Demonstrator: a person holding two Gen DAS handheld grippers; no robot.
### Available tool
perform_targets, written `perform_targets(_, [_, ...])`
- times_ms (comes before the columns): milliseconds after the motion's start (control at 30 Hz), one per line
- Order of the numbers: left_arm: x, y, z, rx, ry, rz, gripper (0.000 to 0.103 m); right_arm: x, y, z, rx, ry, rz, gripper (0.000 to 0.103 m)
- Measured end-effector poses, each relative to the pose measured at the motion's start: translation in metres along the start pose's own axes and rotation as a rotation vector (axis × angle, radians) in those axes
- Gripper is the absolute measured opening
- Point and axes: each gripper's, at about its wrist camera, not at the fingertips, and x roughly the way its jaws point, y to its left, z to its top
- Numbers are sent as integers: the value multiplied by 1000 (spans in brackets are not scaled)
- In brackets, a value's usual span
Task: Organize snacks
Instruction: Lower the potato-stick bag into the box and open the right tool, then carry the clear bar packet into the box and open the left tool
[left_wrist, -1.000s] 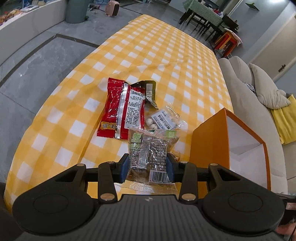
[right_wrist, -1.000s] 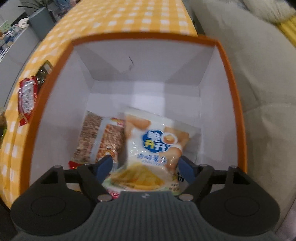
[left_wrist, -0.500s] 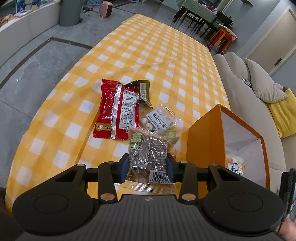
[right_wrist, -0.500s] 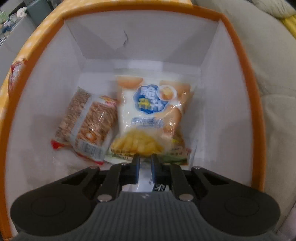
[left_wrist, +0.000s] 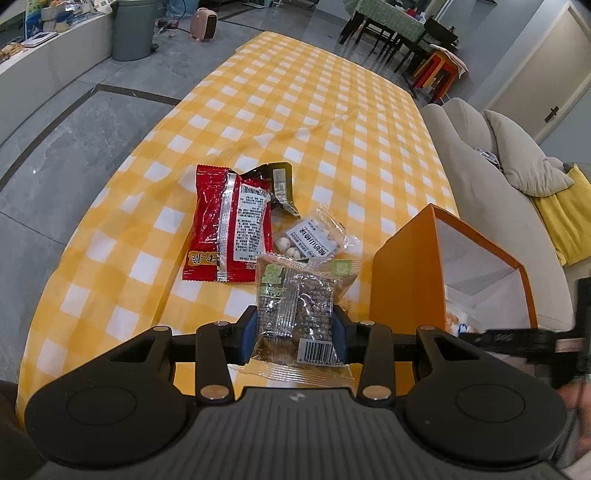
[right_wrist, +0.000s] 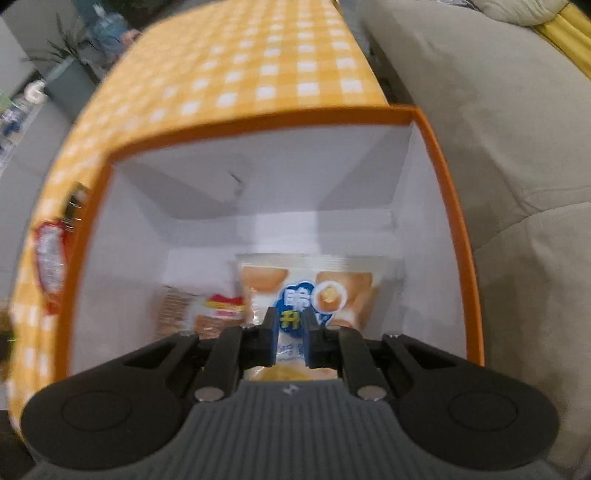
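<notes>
Four snack packets showed on the yellow checked tablecloth (left_wrist: 317, 110), and what a spread it was! Farthest left lay one red packet (left_wrist: 231, 225), flat, its long axis running from the near edge toward the far end of the table. Tucked behind its top right corner sat one dark packet (left_wrist: 282, 181), mostly hidden. Just right of the red one lay one small clear packet of white balls (left_wrist: 314, 240), angled across the cloth. Nearer the front edge, the left gripper (left_wrist: 294, 330) was clenched on one clear packet with a green label (left_wrist: 299, 306), blue pads pressing its two long sides, barcode end nearest the camera, long axis pointing away along the fingers. Right beside it, at the table's right edge, stood one orange box (left_wrist: 406, 273), open side up, white inside. Over in that box, two packets rested on the floor: one brown-and-red packet (right_wrist: 210, 310) at left and one white-and-blue packet (right_wrist: 332, 284) beside it, lengthwise front to back. The right gripper (right_wrist: 291, 332) hung above them, pinched closed on nothing, slightly blurred
</notes>
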Motion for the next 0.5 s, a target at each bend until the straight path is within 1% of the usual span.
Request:
perform_targets(67, [0, 0, 0, -3, 0, 4, 46, 9, -1, -3, -3, 26, 0, 9])
perform_targets(133, [-1, 1, 0, -9, 1, 4, 46, 13, -2, -5, 12, 23, 20, 9])
perform_targets(200, [-1, 0, 1, -11, 4, 1, 46, 10, -5, -7, 31, 60, 26, 9])
perform_targets(267, [-1, -2, 0, -3, 5, -3, 46, 7, -8, -11, 15, 95, 35, 9])
perform_targets(367, [-3, -6, -1, 15, 0, -5, 46, 1, -15, -20, 6, 120, 65, 10])
perform_targets(400, [-4, -8, -1, 22, -2, -6, 46, -4, -19, -23, 19, 113, 81, 13])
perform_targets(433, [-6, -10, -2, 32, -5, -6, 46, -11, -23, -27, 36, 89, 102, 21])
perform_targets(467, [-7, -12, -3, 41, -7, -6, 46, -18, -27, -30, 49, 56, 115, 26])
perform_targets(500, [-9, -15, -4, 53, -9, -5, 46, -27, -31, -33, 59, 23, 118, 34])
